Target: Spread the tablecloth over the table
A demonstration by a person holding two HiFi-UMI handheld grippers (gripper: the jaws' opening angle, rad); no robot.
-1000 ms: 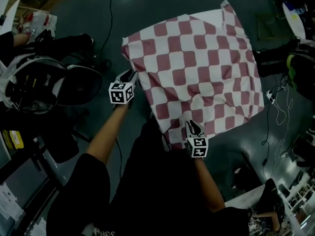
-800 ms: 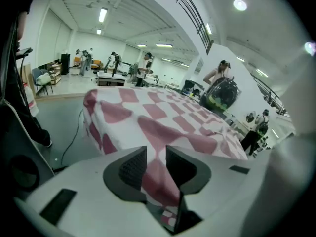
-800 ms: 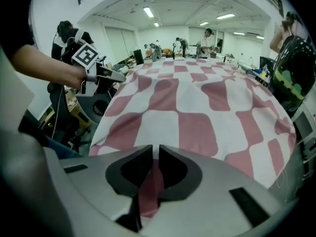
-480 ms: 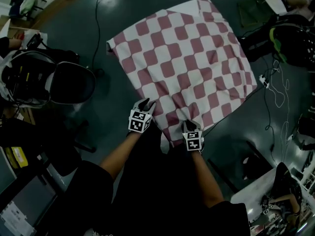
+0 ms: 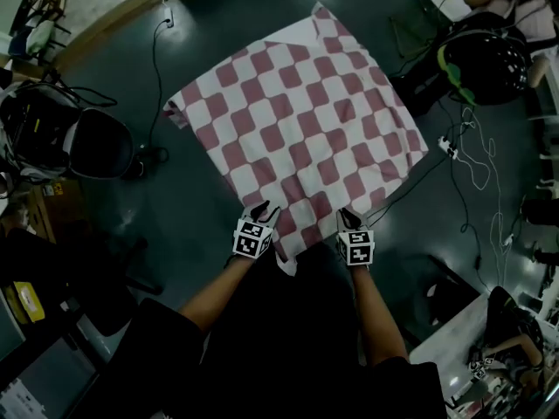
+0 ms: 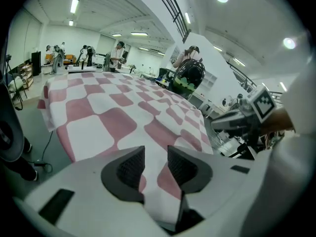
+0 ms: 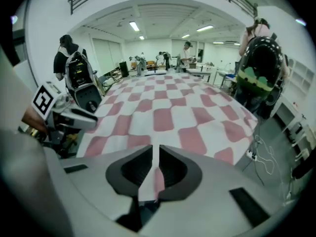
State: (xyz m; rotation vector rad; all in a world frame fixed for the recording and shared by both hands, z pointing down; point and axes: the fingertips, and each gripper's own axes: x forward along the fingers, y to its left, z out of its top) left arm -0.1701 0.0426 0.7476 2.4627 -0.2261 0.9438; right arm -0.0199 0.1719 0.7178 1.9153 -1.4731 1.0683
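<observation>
The checked tablecloth (image 5: 297,138) lies spread flat over the bench, hiding it, one corner towards the person. The right tool (image 5: 349,215) has just been closing and is clenched on the near edge; the left tool (image 5: 260,209), across that corner, has just been opening and stands released, hem loose between its pads. Dark floor (image 5: 201,24) lies all round.

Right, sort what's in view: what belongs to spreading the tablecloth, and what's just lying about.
Job in hand:
tablecloth
left hand-held gripper, jaws just opened, cloth edge loose between them
right hand-held gripper, jaws just closed on the cloth edge

Lying about:
black backpack
white cable
</observation>
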